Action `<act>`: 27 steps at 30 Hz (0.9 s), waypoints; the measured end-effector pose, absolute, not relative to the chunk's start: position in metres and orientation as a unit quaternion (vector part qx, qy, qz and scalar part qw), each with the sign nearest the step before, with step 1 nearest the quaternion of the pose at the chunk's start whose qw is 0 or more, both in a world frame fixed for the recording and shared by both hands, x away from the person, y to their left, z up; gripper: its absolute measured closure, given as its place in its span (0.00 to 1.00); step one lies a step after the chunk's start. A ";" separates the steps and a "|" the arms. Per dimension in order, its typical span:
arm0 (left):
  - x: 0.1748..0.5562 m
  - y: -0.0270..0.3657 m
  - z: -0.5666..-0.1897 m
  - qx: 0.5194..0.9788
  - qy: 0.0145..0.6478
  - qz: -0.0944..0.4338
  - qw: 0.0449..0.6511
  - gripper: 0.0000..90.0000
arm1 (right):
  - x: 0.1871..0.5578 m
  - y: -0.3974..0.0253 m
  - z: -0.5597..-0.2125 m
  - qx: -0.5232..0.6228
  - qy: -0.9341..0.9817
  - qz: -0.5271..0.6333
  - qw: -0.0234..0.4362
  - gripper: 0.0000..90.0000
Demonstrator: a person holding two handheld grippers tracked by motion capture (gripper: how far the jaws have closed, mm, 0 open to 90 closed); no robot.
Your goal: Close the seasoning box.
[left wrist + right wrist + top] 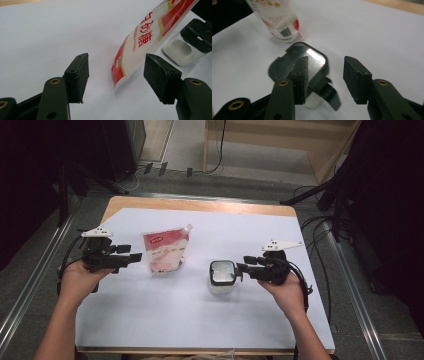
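A red-and-white sugar pouch (167,251) with a corner spout stands on the white sheet, left of centre. My left gripper (135,257) is held just left of it, open, with the pouch's lower corner (140,42) ahead between the pads (80,75). A clear box of white powder with a black clip lid (222,275) sits at centre right. My right gripper (242,267) hovers open at the box's right edge. In the right gripper view its left pad (302,77) overlaps the lid (312,62) and a black lid clip lies between the jaws. The pouch (279,20) stands behind.
The white sheet (200,320) covers a wooden table whose far edge (200,205) shows bare. Black cables and stand legs (320,195) lie on the floor to the right and behind. The box (183,47) sits beyond the pouch in the left gripper view.
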State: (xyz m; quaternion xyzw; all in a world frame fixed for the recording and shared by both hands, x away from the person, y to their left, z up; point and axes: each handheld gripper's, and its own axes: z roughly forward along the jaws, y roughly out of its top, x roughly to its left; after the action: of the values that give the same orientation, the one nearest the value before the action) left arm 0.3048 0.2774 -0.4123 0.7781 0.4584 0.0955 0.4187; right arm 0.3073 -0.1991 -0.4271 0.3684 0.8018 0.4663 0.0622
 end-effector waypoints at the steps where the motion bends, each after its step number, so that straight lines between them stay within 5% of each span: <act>1: 0.305 0.278 -0.413 0.781 0.457 0.099 0.415 0.42 | 0.308 -0.203 -0.428 0.368 0.801 0.467 0.070 0.59; 27: 0.305 0.279 -0.424 0.792 0.446 0.112 0.402 0.42 | 0.319 -0.253 -0.465 0.416 0.791 0.438 0.098 0.48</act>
State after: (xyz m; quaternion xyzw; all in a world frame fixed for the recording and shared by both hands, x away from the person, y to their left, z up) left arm 0.3054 0.2789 -0.4239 0.7919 0.4462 0.1120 0.4015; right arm 0.3190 -0.2531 -0.4648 0.4158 0.7911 0.4378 0.0978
